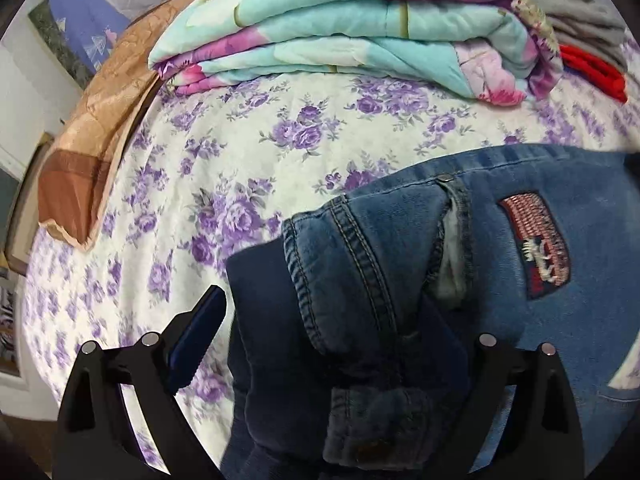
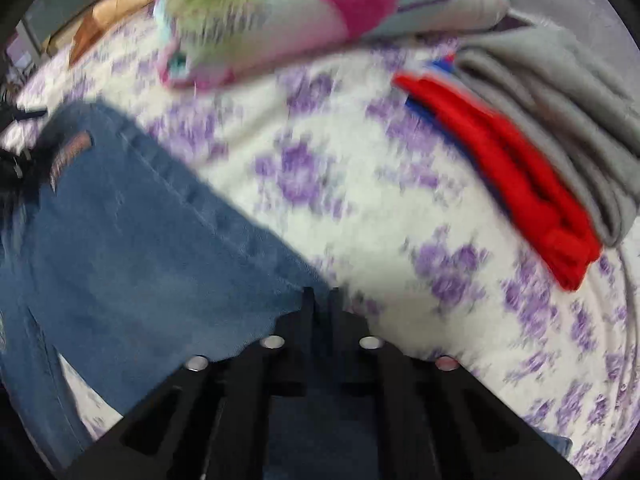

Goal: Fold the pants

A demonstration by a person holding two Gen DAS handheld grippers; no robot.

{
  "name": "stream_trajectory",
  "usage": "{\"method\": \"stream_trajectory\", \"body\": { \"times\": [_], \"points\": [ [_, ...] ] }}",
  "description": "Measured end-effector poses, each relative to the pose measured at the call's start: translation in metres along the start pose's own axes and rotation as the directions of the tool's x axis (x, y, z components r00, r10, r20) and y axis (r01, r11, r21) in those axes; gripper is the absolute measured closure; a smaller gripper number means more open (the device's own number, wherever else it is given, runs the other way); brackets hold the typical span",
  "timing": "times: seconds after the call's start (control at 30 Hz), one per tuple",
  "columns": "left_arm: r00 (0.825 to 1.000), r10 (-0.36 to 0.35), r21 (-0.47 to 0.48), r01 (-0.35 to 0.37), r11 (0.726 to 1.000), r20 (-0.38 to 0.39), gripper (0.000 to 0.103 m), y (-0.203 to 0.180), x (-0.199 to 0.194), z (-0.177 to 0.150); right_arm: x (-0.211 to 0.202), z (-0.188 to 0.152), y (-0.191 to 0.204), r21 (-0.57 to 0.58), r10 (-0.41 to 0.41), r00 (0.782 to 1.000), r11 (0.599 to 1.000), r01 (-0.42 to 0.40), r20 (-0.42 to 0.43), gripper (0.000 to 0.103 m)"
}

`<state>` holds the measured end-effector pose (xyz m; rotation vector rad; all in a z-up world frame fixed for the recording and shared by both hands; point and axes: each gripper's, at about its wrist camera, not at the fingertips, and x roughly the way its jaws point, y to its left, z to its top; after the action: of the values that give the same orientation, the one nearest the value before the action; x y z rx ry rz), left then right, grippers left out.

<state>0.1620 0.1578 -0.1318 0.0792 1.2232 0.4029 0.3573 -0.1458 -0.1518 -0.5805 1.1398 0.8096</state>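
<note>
Floral bedsheet (image 1: 280,140) bears folded quilt (image 1: 340,32) beyond jeans (image 1: 400,260).

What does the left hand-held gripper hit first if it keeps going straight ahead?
The jeans: denim already lies bunched between the open left hand-held gripper fingers. Beyond them comes the floral bedsheet, then the folded quilt; depth unclear.

Bed (image 1: 240,152) wearing white sheet with purple flowers, filling most of the view. Folded turquoise-pink quilt (image 1: 340,28) lying at its far side, tan-brown cloth (image 1: 92,152) draping over left edge. White wall (image 1: 24,92) showing left. Red and grey folded clothes (image 2: 532,148) sitting at right.
</note>
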Motion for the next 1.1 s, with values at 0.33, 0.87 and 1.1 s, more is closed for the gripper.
{"method": "stream_trajectory", "body": {
  "times": [0.33, 0.87, 1.1],
  "points": [
    [0.999, 0.053, -0.017, -0.053, 0.998, 0.013, 0.011, -0.005, -0.011, 0.006, -0.027, -0.041, -0.011, 0.173, -0.182, 0.975, 0.972, 0.159, 0.128, 0.043],
    [0.991, 0.135, -0.034, -0.134, 0.990, 0.011, 0.011, -0.012, -0.034, -0.016, -0.092, -0.231, -0.118, 0.663, -0.171, 0.982, 0.745, 0.078, 0.076, 0.082],
    [0.989, 0.143, -0.020, -0.142, 0.990, 0.028, 0.011, -0.007, -0.037, -0.011, -0.063, -0.228, -0.126, 0.562, -0.147, 0.978, 0.801, 0.204, -0.146, 0.065]
  ]
}}
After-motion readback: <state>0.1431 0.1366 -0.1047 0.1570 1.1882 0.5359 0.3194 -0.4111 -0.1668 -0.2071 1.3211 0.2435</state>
